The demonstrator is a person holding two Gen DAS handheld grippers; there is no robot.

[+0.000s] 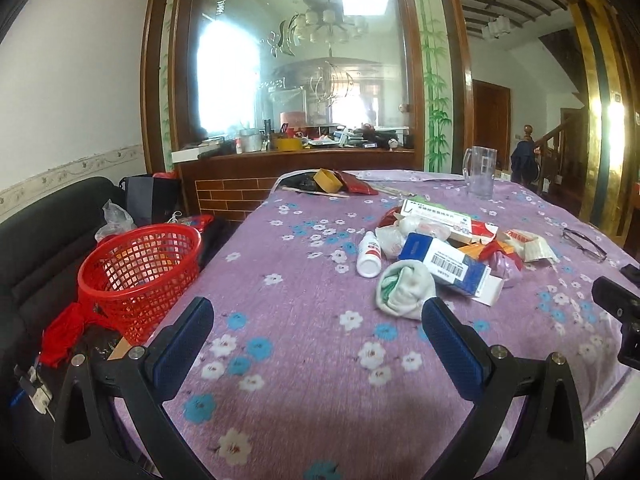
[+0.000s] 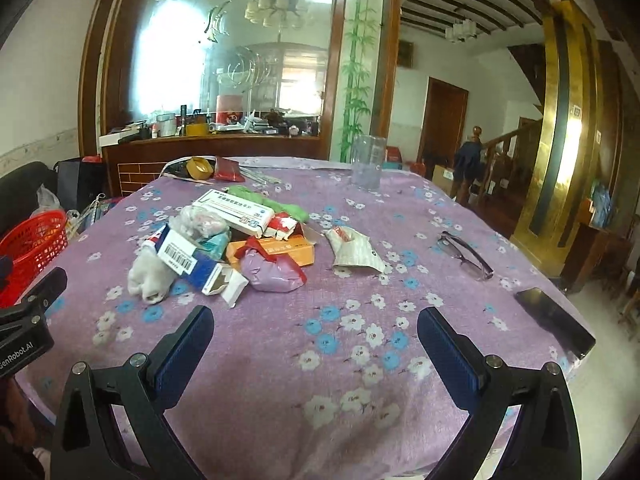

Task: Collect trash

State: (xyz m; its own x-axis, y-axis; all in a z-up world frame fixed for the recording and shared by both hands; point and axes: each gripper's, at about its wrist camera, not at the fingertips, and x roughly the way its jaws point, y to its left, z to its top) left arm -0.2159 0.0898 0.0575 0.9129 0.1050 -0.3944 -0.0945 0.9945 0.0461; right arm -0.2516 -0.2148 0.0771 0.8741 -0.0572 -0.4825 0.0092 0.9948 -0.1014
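Trash (image 1: 440,256) lay heaped on the purple flowered table (image 1: 304,320), boxes, wrappers, a white bottle (image 1: 369,254) and a crumpled sock (image 1: 404,286) together. Beyond the heap stood a clear mug (image 1: 479,172); off the table's edge, away from the heap, sat a red basket (image 1: 138,270). Left gripper (image 1: 318,326) and right gripper (image 2: 316,330) hovered short of the heap, fingers spread and empty.

You're in home dining room: flowered tablecloth (image 1: 304,360), etched glass partition (image 1: 296,52), sofa (image 1: 36,248), staircase (image 2: 516,140).
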